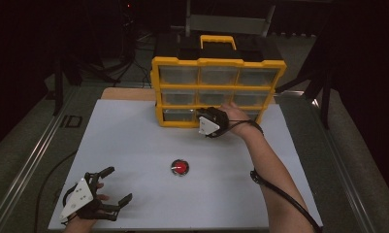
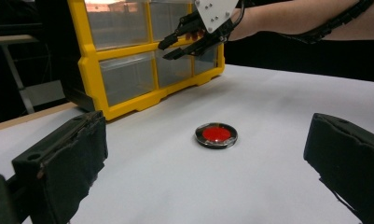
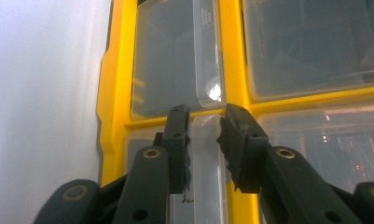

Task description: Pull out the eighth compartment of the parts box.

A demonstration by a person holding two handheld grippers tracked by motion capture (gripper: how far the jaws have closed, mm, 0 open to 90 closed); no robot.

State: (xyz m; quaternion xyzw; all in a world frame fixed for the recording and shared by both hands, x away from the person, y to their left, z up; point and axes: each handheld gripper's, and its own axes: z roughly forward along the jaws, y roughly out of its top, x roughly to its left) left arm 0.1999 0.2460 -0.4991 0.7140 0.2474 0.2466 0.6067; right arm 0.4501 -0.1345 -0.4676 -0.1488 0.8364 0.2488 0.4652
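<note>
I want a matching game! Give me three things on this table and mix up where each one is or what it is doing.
Things:
1. small round red disc with a dark rim
2. left hand-held gripper
3. right hand-held gripper

Places or states:
A. jaws set around the clear plastic handle of a bottom-row drawer in the yellow drawer cabinet
B. lying flat in the middle of the white table
C. jaws wide open, near the table's front left corner

Pairs: 1-B, 2-C, 3-A
</note>
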